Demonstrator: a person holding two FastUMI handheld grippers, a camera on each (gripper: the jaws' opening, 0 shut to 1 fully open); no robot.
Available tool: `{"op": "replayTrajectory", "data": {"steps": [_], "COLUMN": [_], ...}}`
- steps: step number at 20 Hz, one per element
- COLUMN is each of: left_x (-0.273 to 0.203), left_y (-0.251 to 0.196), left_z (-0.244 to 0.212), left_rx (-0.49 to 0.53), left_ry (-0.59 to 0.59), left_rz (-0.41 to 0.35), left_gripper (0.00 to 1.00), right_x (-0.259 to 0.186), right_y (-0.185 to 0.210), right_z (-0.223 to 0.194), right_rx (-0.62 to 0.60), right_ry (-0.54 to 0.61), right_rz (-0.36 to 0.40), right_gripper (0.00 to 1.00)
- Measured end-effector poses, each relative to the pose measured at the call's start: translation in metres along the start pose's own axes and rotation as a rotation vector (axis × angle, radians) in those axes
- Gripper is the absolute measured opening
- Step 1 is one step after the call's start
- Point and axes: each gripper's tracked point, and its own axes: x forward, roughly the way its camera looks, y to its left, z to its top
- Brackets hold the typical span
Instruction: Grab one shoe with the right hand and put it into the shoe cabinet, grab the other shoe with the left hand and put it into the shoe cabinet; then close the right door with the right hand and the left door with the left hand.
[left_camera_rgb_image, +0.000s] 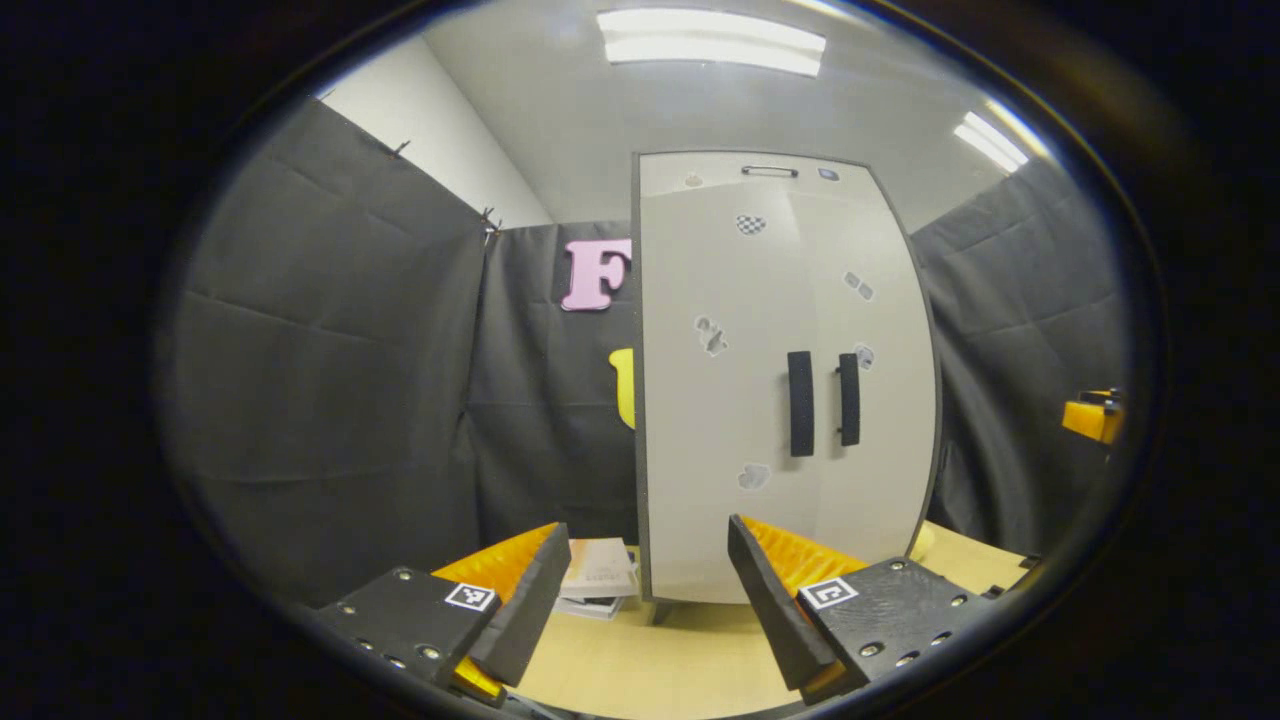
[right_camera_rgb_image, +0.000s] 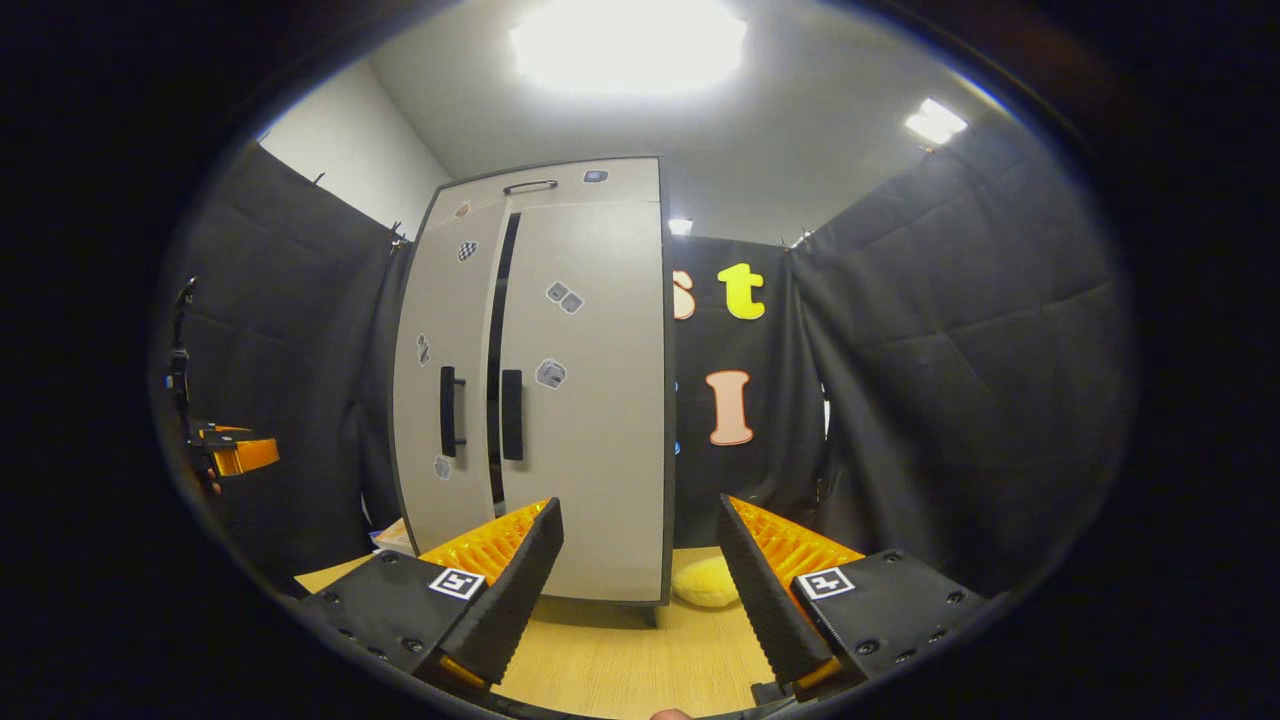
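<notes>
Right gripper view shows the cabinet (right_camera_rgb_image: 540, 390) with both doors nearly shut, a thin gap left, no shoes outside; both the right gripper (right_camera_rgb_image: 640, 590) and the left gripper (left_camera_rgb_image: 640, 600) gape wide, empty.

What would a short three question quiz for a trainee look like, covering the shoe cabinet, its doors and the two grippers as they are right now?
1. True or false: the left gripper is shut on a door handle.
2. In the right gripper view, the dark gap between the left door and right door of the shoe cabinet means: A) both sit flush, B) one is slightly ajar, C) both are wide open.
3. What soft yellow thing lies on the table by the cabinet's foot, and is it touched?

Key
1. False; it is open, holding nothing.
2. B.
3. A rounded yellow object, untouched; the right gripper is open above the table.
</notes>
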Motion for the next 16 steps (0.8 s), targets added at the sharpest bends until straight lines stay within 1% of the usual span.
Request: {"op": "replayTrajectory", "data": {"steps": [4,5,6,7,9,10,11,12,16], "left_x": [-0.006,-0.009,-0.009,-0.011,-0.011,-0.011,-0.01,-0.008,-0.009], "left_y": [0.01,0.012,0.014,0.016,0.016,0.016,0.015,0.015,0.012], "left_z": [0.001,0.001,0.002,0.003,0.005,0.007,0.006,0.007,0.007], "left_rx": [0.009,0.013,0.019,0.022,0.017,0.015,0.015,0.018,0.023], "left_ry": [0.005,0.007,0.006,0.005,0.001,-0.002,-0.003,-0.003,-0.002], "left_rz": [0.017,0.021,0.025,0.029,0.03,0.028,0.028,0.026,0.016], "left_gripper": [0.94,1.0,1.0,0.94,0.94,1.0,1.0,0.94,0.94], "right_x": [0.001,0.002,0.002,0.002,0.002,0.003,0.002,0.002,0.001], "right_y": [0.0,0.0,0.0,0.0,-0.001,-0.002,-0.002,-0.003,-0.004], "right_z": [0.0,0.0,-0.001,-0.002,-0.001,-0.001,-0.001,-0.001,0.0], "right_rx": [-0.001,0.003,0.005,0.004,0.002,0.003,0.003,0.003,0.003], "right_ry": [-0.004,-0.003,-0.002,-0.001,0.0,0.0,0.001,0.001,-0.001], "right_rz": [-0.001,-0.001,0.0,-0.002,-0.006,-0.007,-0.009,-0.011,-0.018], "right_gripper": [0.96,0.96,0.96,0.97,0.96,0.97,0.96,0.96,0.96]}}
